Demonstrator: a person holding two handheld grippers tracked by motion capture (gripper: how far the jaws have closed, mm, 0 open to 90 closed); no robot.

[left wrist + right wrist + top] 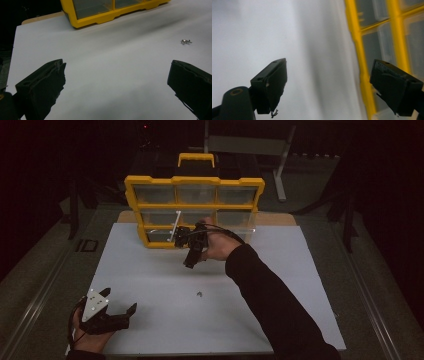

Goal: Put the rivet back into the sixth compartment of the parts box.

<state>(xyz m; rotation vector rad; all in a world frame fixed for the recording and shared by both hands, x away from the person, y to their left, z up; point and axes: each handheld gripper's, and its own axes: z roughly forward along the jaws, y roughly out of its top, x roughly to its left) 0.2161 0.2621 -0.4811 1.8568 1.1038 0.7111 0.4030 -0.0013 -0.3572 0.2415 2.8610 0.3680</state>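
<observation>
A yellow organizer case (194,181) with clear compartments stands upright at the far side of the white board (150,270). My right gripper (191,259) hangs just in front of the case's bottom row, tips tilted down toward the board. Its jaws are open with nothing between them (329,82), and the yellow frame (359,50) runs beside its right jaw. My left gripper (121,307) rests at the near left corner of the board, open and empty (116,75). A small metal piece (199,294) lies on the board between the two grippers and shows again as the metal piece (186,41).
A yellow carry handle (196,157) tops the case. A pale bar (174,227) sticks out by the case's lower left compartment. Dark floor and a metal stand (280,165) surround the board, whose front edge lies close to my left hand.
</observation>
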